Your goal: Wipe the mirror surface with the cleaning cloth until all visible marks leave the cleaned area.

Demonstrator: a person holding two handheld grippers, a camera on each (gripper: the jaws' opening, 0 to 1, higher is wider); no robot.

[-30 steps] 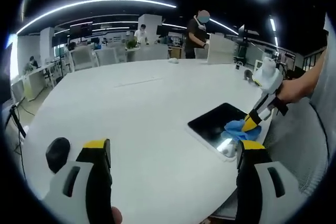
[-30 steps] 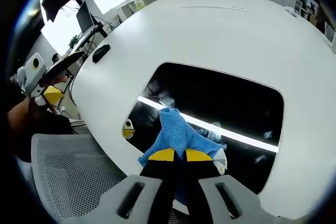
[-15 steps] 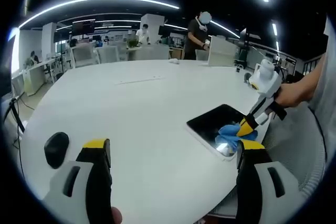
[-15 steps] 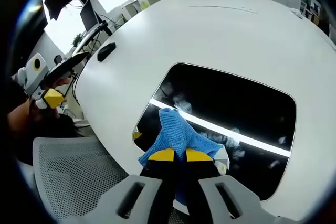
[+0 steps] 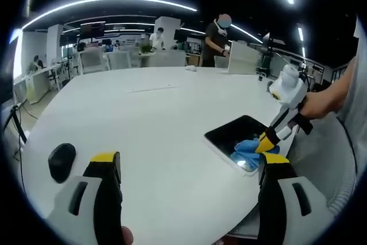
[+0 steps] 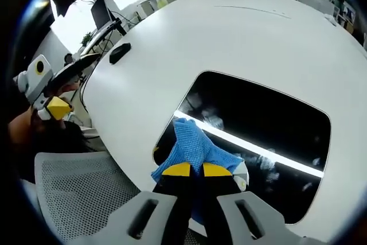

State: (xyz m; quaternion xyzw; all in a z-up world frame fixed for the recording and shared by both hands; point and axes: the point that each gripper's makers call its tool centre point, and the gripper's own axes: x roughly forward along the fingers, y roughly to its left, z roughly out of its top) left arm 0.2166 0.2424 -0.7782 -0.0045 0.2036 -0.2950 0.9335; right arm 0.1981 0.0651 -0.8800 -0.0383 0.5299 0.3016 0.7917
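A dark rectangular mirror (image 6: 258, 124) lies flat on the white table (image 6: 229, 38), near its edge; it also lies at the right of the left gripper view as the mirror (image 5: 235, 132). My right gripper (image 6: 191, 170) is shut on a blue cleaning cloth (image 6: 192, 147), pressed on the mirror's near corner. Whitish smears (image 6: 209, 120) show on the glass beyond the cloth. In the left gripper view the right gripper (image 5: 268, 139) holds the cloth (image 5: 248, 148) on the mirror. My left gripper (image 5: 186, 167) hovers open over the table, away from the mirror.
A black computer mouse (image 5: 62, 162) sits on the table at the left; the same mouse (image 6: 119, 53) lies far from the mirror. A grey mesh chair (image 6: 80, 199) stands by the table edge. People and desks fill the office (image 5: 172, 44) behind.
The right gripper has slid the cloth along the mirror toward its near corner. The left gripper has barely moved.
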